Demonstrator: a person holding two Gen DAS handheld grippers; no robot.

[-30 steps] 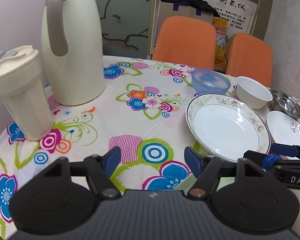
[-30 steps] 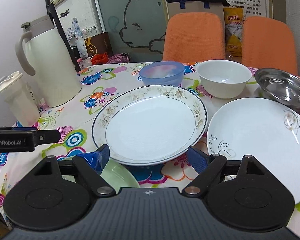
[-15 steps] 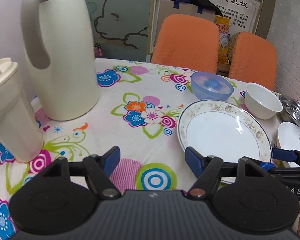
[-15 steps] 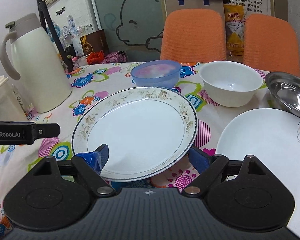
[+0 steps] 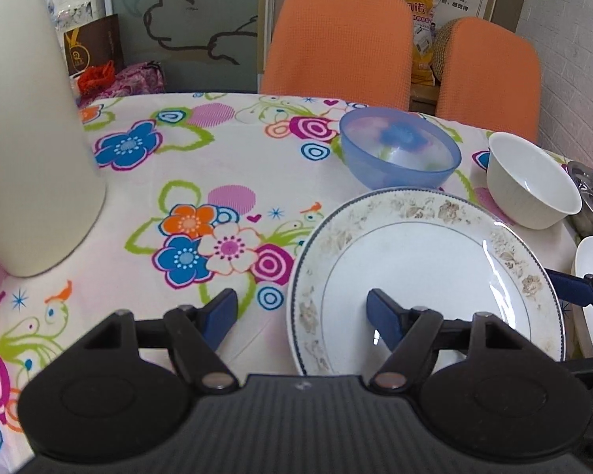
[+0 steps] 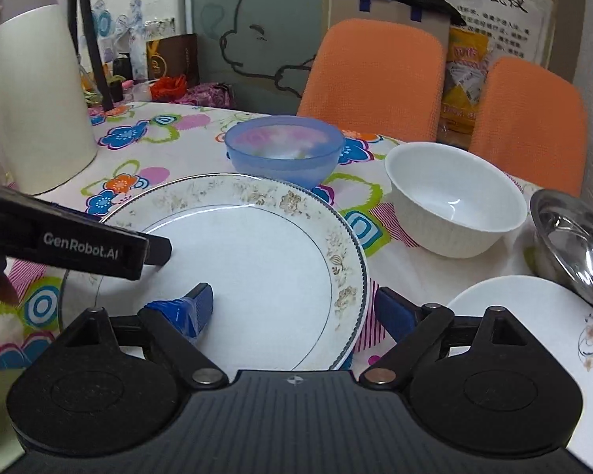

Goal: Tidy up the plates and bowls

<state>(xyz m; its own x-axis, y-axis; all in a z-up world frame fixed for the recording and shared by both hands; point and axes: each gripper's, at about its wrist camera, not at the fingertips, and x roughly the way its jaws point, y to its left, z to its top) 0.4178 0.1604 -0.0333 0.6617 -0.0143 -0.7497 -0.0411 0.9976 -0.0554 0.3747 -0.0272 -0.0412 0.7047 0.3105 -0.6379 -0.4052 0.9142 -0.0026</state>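
A: Where is the plate?

B: The gold-rimmed plate (image 6: 233, 260) fills the lower centre of the right view, on the bench (image 5: 217, 166). Right gripper (image 6: 292, 312) and left gripper (image 5: 300, 312) both have open jaws, each straddling one plate edge.

A: Best approach?

B: Probably seat 1 rim deep, then close.

My left hand-held gripper (image 5: 301, 311): black ribbed body, round side housings, silver pivot screws, blue fingertip pads | my right hand-held gripper (image 6: 292, 308): same build, left pad tape-wrapped | "GenRobot.AI" in white on the left's side
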